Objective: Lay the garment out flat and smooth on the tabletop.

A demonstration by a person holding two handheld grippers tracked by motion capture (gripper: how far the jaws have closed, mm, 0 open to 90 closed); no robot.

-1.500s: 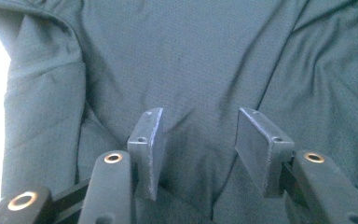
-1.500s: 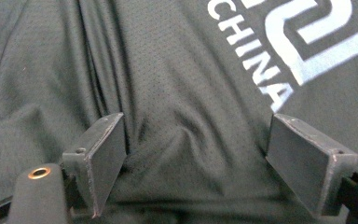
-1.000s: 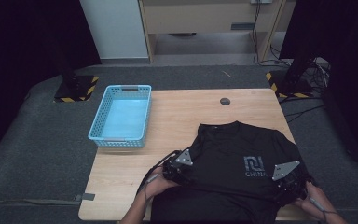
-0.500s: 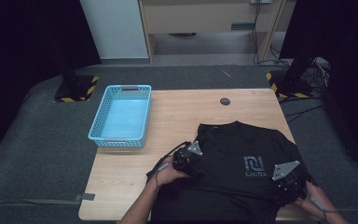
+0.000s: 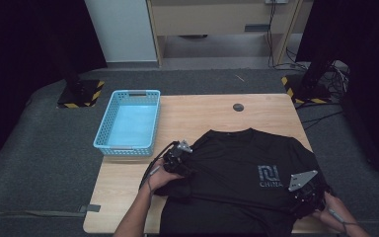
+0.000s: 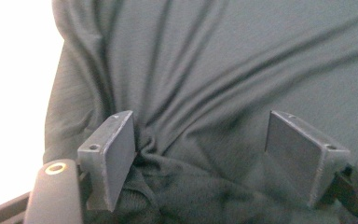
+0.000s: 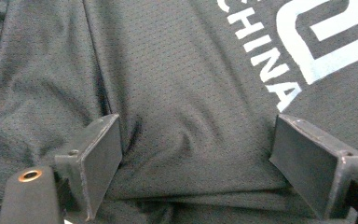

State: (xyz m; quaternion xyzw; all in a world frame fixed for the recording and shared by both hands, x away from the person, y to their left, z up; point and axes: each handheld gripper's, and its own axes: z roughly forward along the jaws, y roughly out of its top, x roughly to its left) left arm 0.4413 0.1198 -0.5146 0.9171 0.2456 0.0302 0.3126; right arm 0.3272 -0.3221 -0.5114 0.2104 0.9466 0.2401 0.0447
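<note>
T-shirt [image 5: 246,182], black with a pale logo and the word CHINA on its chest, lies spread face up over the near right part of the wooden surface [image 5: 202,116], its hem at the near edge and its collar pointing away. It looks laid flat for folding, with its left sleeve already drawn in over the body.

At the near right corner the right gripper [image 5: 310,197] rests on the shirt just beside the logo. Its jaws stand wide, the mesh cloth lying slack between them and the pads not pressing it, as the right gripper view [image 7: 196,163] shows.

A little farther in, the left gripper [image 5: 176,159] sits at the shirt's left edge over the bunched sleeve. Its jaws have just been opening and now stand wide; gathered cloth lies between them in the left gripper view [image 6: 200,158], touching the one pad but not pinched, so this reads as a release of the folded sleeve.

Beyond, a blue plastic basket [image 5: 128,126] stands at the left edge, apart from the shirt, and a small dark round disc [image 5: 238,106] lies near the far edge.
</note>
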